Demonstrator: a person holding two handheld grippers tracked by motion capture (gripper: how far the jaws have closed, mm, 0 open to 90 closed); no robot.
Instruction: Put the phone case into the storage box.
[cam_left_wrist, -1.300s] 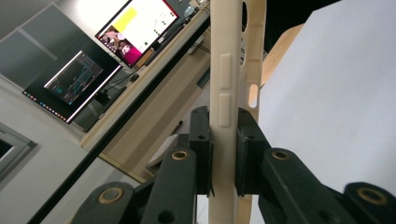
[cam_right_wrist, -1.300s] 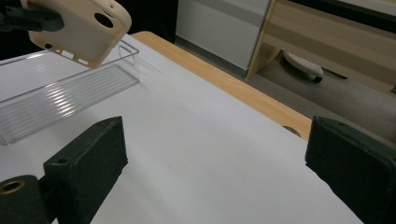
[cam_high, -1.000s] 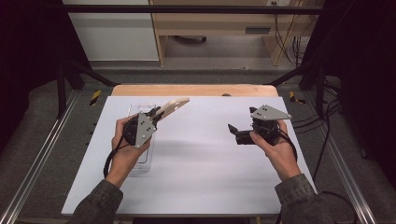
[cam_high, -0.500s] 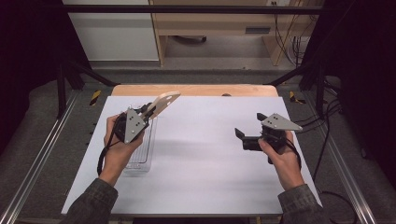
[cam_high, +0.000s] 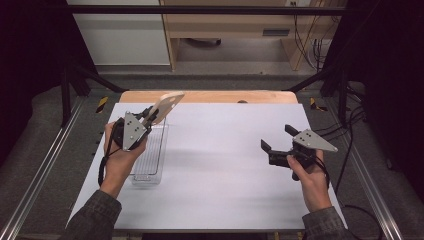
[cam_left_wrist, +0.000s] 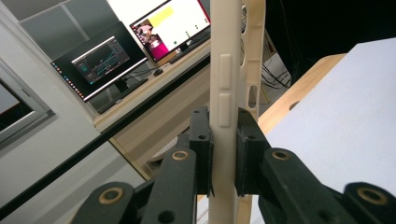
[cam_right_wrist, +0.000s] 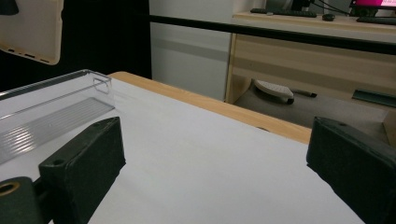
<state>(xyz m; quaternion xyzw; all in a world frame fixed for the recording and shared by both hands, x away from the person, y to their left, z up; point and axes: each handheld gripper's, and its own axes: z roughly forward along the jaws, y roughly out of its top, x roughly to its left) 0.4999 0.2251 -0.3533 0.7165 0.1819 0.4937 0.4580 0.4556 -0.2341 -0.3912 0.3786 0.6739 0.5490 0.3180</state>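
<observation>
I see left gripper (cam_high: 150, 116) fingers pinching cream phone case (cam_left_wrist: 227, 93) by edge, lifted above clear tray (cam_high: 150, 160). Right gripper (cam_high: 281, 145) fingers spread, nothing between, over white counter (cam_high: 220, 170). Monitors (cam_left_wrist: 100, 60) on desk beyond left fingers.

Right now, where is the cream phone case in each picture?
High view: the phone case sticks up from the left gripper, upper left, above the clear tray.
Left gripper view: it stands upright in the middle, clamped between the black jaws.
Right gripper view: its corner hangs at the top left, above the tray.
Shared landmark: the table's wooden far edge.
</observation>
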